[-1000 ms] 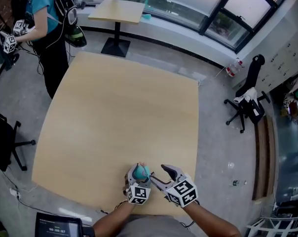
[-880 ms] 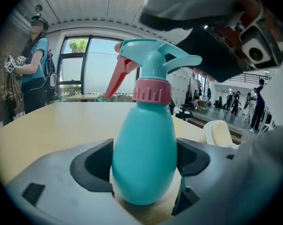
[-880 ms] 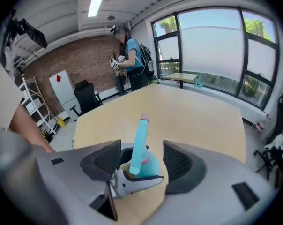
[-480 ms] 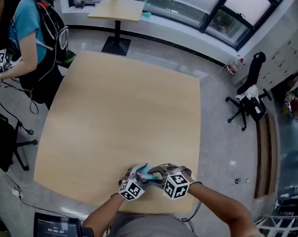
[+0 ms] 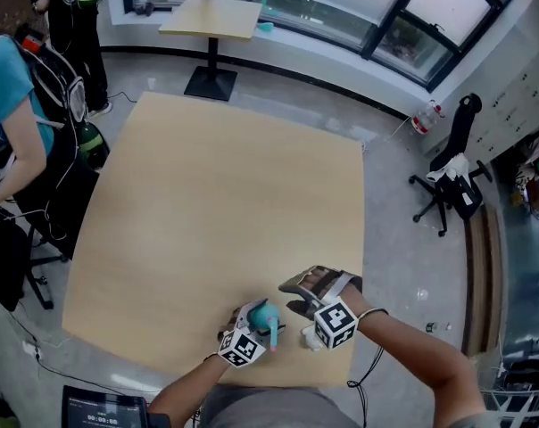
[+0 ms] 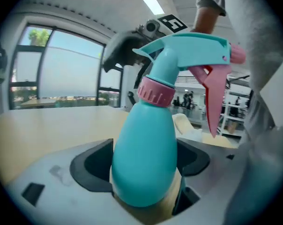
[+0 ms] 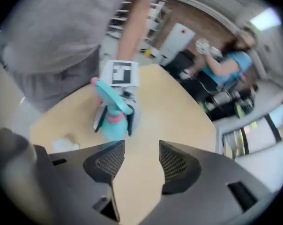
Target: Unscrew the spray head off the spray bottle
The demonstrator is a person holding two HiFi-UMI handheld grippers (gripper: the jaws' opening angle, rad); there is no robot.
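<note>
A teal spray bottle (image 5: 264,313) with a pink collar (image 6: 155,92), teal spray head (image 6: 193,46) and pink trigger (image 6: 214,93) stands near the front edge of the wooden table (image 5: 216,203). My left gripper (image 5: 252,321) is shut on the bottle's body (image 6: 146,135), one pad on each side. My right gripper (image 5: 292,297) hangs a little to the right of the bottle, apart from it. Its jaws are opening, with only bare table between them (image 7: 141,161). The right gripper view shows the bottle (image 7: 112,121) some way ahead, with the head still on it.
A small white crumpled piece (image 7: 66,144) lies on the table by the bottle. A person in a teal shirt (image 5: 6,87) sits at the table's left side. A small table (image 5: 211,18) stands at the back, an office chair (image 5: 448,181) at the right, a screen (image 5: 104,408) at bottom left.
My right gripper has come off the spray head, drawn back to the right and opened. The left gripper still holds the bottle. The person at the left has shifted further left.
</note>
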